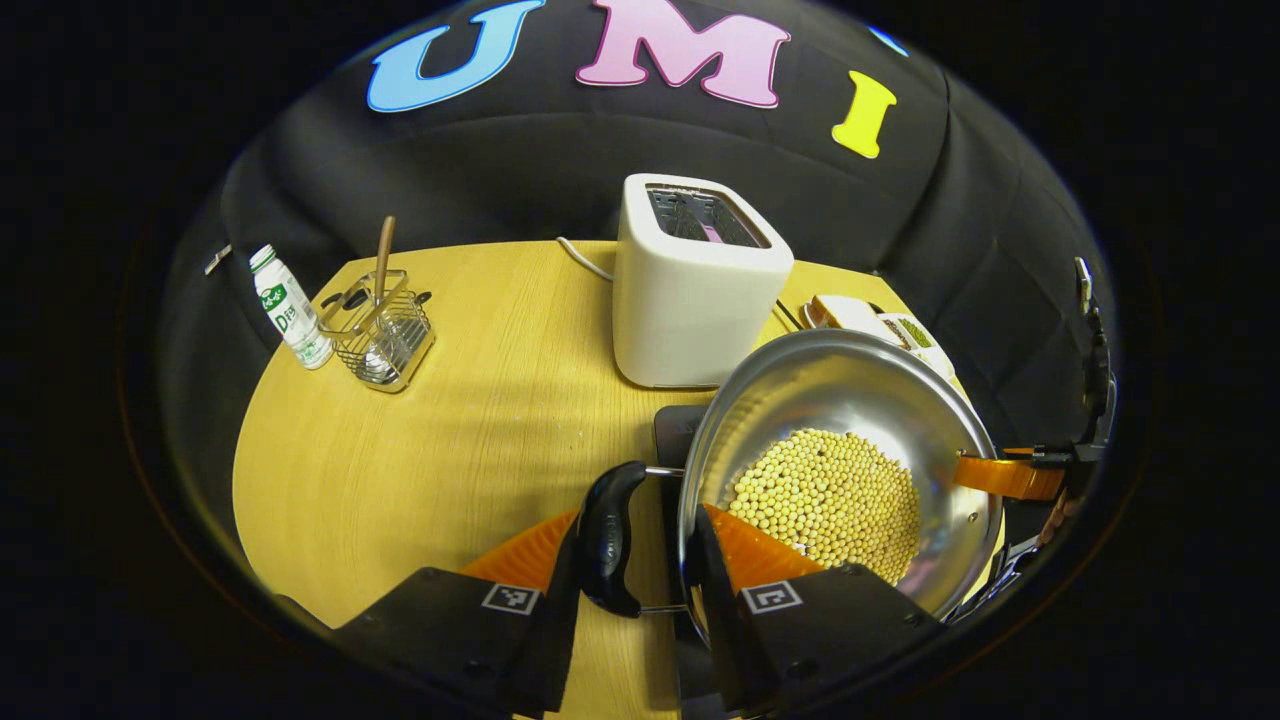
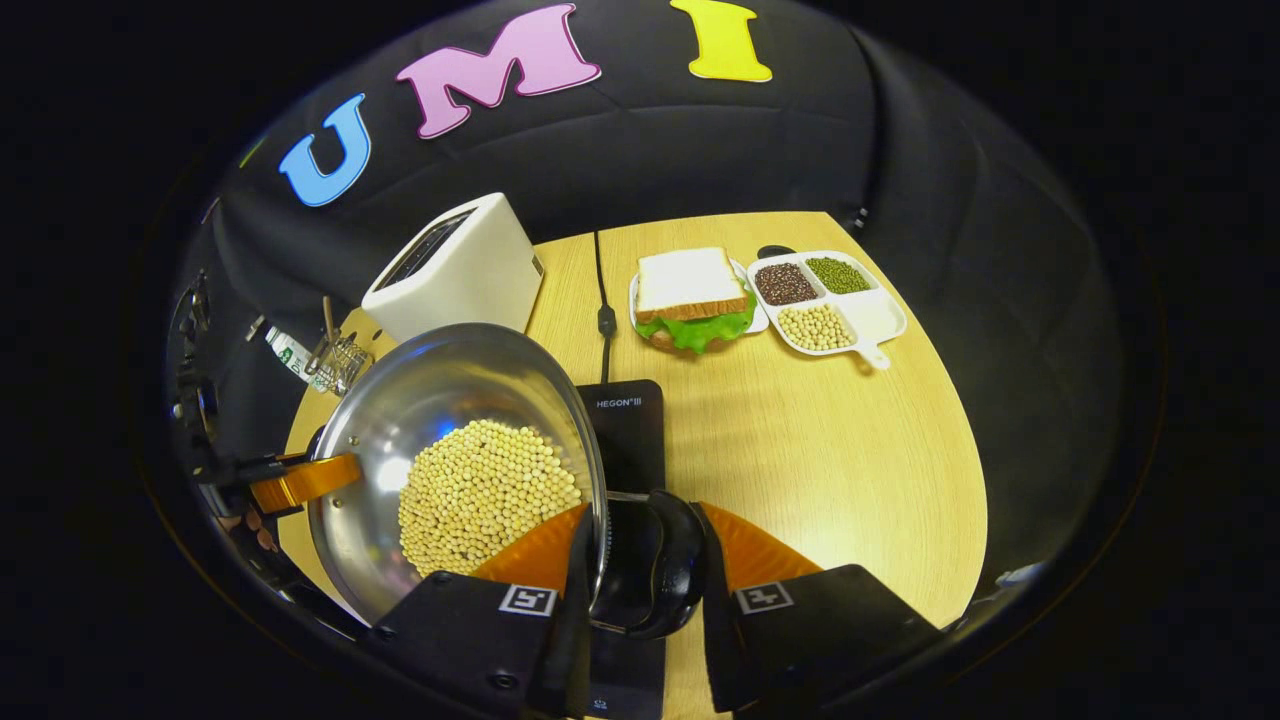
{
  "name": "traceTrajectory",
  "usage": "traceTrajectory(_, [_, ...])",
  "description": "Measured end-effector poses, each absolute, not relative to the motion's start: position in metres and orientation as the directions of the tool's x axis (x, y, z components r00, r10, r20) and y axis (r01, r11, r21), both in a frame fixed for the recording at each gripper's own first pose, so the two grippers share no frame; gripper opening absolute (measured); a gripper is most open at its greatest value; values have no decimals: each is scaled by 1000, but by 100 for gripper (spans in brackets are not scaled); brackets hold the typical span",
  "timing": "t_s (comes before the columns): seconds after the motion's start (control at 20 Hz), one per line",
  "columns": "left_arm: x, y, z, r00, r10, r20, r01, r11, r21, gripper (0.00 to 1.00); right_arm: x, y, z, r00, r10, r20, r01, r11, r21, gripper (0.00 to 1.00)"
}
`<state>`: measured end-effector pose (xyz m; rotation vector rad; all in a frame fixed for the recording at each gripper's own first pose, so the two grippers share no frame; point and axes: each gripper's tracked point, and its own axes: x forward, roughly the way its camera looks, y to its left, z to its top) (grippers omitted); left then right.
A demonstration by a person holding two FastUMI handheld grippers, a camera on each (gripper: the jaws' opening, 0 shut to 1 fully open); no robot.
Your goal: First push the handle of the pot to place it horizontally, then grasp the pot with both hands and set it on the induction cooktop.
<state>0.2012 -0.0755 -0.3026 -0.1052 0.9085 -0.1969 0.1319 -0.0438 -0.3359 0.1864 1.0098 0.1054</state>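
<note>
While your left gripper (image 1: 640,560) clamps the pot's (image 1: 840,470) near handle (image 1: 607,535) and rim, your right gripper (image 2: 640,570) grips the opposite handle (image 2: 665,565) — the bean-filled pot hangs level between them, over the induction cooktop (image 2: 625,425).

**A mock kitchen inside a recording booth**

We see a wooden table (image 2: 800,450) backed by black cloth, set with kitchen things: a white toaster (image 1: 695,285), a black induction cooktop (image 2: 630,430), a sandwich (image 2: 693,297), a divided dish of beans (image 2: 830,300) and a wire utensil basket (image 1: 385,335).
</note>
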Motion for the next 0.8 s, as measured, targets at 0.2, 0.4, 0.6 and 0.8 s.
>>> traceTrajectory(0.2, [200,-77,-304,591,-209,-779,130,978,-165,63,131,-46,-338,523,156,-838,22,980,196,59])
traceTrajectory(0.4, [200,-78,-297,615,-207,-761,117,978,-171,99,128,-46,-336,528,145,-837,32,981,190,99])
traceTrajectory(0.6, [195,-73,-291,622,-187,-760,112,982,-150,96,126,-51,-319,561,123,-818,67,979,193,99])
traceTrajectory(0.8, [184,-73,-264,659,-200,-725,112,979,-168,96,128,-53,-281,645,92,-759,68,982,176,99])
